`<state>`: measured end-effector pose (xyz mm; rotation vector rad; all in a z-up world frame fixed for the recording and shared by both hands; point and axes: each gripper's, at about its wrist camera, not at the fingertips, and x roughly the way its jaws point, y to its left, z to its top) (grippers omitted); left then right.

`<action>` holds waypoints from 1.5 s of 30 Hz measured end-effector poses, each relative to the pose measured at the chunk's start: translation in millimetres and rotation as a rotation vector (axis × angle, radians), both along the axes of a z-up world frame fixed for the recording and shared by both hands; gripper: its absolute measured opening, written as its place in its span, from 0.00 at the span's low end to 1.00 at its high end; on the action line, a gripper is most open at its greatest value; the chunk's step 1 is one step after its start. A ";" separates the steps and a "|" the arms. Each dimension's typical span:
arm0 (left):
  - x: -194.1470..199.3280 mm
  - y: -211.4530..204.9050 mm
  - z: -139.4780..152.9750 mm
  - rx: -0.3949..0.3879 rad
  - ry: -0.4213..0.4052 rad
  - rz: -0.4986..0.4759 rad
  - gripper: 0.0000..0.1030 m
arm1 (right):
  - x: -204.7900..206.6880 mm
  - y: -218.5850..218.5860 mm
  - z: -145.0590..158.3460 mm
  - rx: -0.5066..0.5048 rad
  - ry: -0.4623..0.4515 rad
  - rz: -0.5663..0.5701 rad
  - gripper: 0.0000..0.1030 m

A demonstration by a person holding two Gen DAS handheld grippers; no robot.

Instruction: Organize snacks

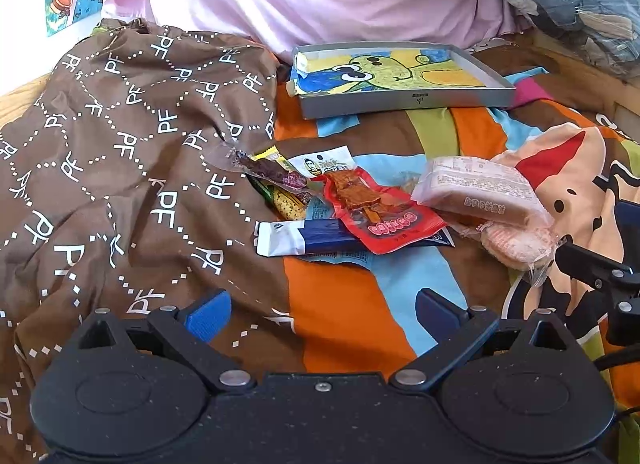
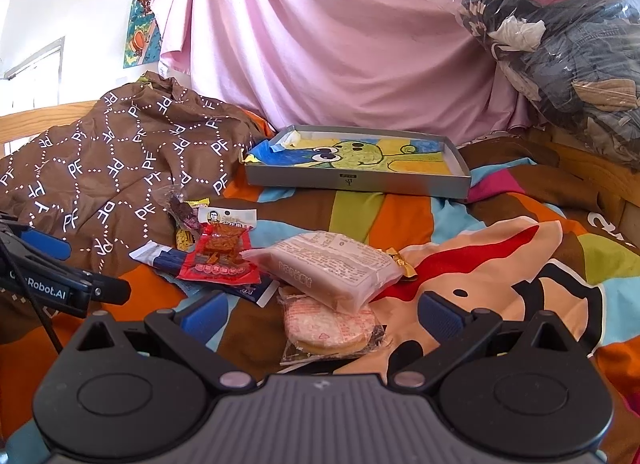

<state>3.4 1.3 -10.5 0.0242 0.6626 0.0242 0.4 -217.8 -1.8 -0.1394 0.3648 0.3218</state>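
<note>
So nothing's been picked up yet as far as I can tell. Both grippers are spread wide with nothing between the pads. The snacks sit in a loose pile on the colourful cartoon bedspread (image 2: 500, 200), and the obvious home for them looks like the shallow grey tray (image 2: 360, 182) with the green cartoon drawing inside, which sits above the pile in the upper middle of both frames.

My guess for the step in hand: the right gripper (image 2: 322, 314) goes for the round rice-cracker pack (image 2: 326, 330). In the right wrist view it lies in the lower centre, right between the two blue pads and just ahead of them. Catch is, the bigger pale bread-like pack (image 2: 332, 268) overlaps its far edge, so I'd grab low and near the front edge, pinch the cracker itself and not only the crinkly film, then slide it out gently so the top pack doesn't tumble. Those wrappers look slippery, so close slowly and squarely.

In the left wrist view, the left gripper (image 1: 323, 310) hangs at the bottom centre over bare bedspread. The red snack packet (image 1: 380, 216) and blue-and-white sachet (image 1: 296, 238) lie above its pads, mid-frame, near but not between them. The brown PF-print fabric (image 1: 120, 168) bunches up just left of the pile, so watch for snagging it.
</note>
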 end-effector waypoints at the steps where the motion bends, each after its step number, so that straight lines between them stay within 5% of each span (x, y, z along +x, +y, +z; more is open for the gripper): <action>1: 0.0 0.2 -0.2 -0.001 0.001 0.001 0.96 | 0.0 0.2 0.1 0.000 0.000 0.000 1.00; 38: 2.6 2.6 -4.4 -0.007 0.043 0.019 0.96 | 4.6 3.4 -2.3 -0.027 0.000 0.012 1.00; 45: 19.0 3.8 -2.8 -0.025 0.064 -0.001 0.96 | 36.5 5.5 -10.0 -0.039 0.109 0.042 1.00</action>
